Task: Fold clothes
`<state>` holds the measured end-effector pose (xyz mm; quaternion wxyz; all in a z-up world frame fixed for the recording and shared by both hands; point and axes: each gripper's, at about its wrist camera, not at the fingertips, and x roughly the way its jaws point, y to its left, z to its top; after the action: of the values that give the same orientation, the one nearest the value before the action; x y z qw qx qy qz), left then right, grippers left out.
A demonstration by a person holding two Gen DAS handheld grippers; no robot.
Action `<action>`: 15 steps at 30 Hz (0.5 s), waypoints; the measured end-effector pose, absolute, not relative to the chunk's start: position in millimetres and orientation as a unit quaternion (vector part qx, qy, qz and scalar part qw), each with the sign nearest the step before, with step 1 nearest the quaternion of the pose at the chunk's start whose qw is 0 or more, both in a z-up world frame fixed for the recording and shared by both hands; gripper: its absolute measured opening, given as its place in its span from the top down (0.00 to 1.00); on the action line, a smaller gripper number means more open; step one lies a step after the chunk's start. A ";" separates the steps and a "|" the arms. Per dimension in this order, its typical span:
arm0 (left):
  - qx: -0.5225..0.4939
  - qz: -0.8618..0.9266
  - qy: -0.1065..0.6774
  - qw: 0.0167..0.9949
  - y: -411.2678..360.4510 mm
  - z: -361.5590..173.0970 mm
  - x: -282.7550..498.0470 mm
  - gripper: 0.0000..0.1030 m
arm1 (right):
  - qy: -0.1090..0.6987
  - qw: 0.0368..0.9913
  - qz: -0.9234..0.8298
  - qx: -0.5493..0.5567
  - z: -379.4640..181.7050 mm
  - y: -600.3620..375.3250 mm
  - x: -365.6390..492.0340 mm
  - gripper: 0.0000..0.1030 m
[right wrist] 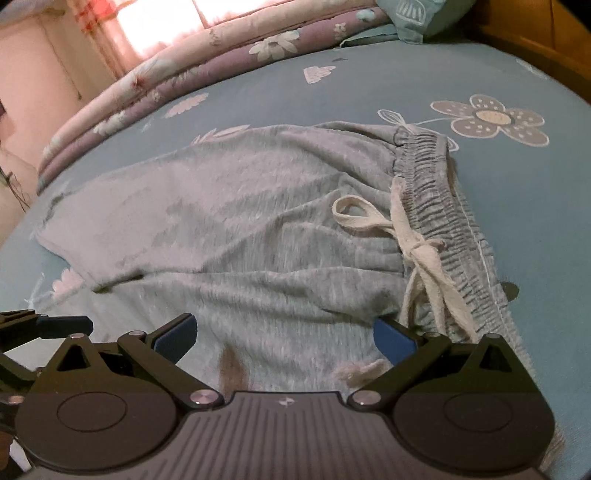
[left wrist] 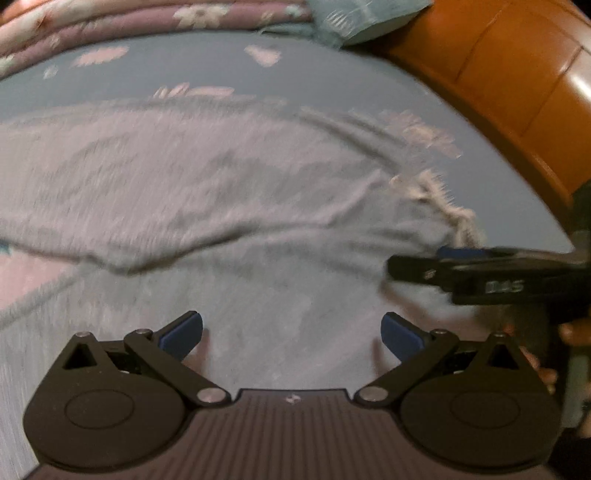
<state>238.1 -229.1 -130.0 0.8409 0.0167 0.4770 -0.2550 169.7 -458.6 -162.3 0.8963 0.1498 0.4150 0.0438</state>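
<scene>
Shorts [right wrist: 258, 229] in grey knit, one pair, lie spread flat on a blue flower-print bedsheet [right wrist: 369, 85], their gathered waistband [right wrist: 432, 192] to the right and one cream drawstring [right wrist: 417, 251] tied in a loose bow across it. Just short of the shorts' near edge, the right gripper [right wrist: 284, 338] hovers with its two blue-padded fingers spread wide and empty, the right pad beside the drawstring's hanging ends. Over the shorts' leg end, the left gripper [left wrist: 291, 334] is likewise splayed wide and holds nothing; that view is blurred. A clean fold would likely call for each of the two grippers to pinch the near hem at matching points, lift both layers together and keep the cord clear of the pads. Beyond the shorts sit one folded floral quilt [right wrist: 207, 59], one teal pillow [right wrist: 417, 18] and a wooden headboard [left wrist: 517, 74].
</scene>
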 end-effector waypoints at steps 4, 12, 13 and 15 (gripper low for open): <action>0.017 -0.250 0.479 0.841 -224.3 -139.5 239.0 0.01 | 0.416 0.900 0.034 0.128 -163.1 -451.3 167.7 0.00; 0.019 -0.277 0.451 0.848 -216.8 -142.9 232.8 0.01 | 0.396 0.917 0.022 0.051 -169.9 -429.9 158.9 0.00; 0.019 -0.281 0.446 0.850 -215.4 -144.0 231.8 0.01 | 0.395 0.918 0.019 0.024 -171.4 -423.3 157.7 0.00; 0.025 -0.285 0.438 0.852 -215.6 -145.0 230.9 0.01 | 0.396 0.918 0.006 0.007 -170.3 -416.3 157.8 0.00</action>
<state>230.9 -215.6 -145.0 0.8522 0.0254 0.4380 -0.2852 157.8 -416.3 -170.3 0.9182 0.0067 0.3959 0.0057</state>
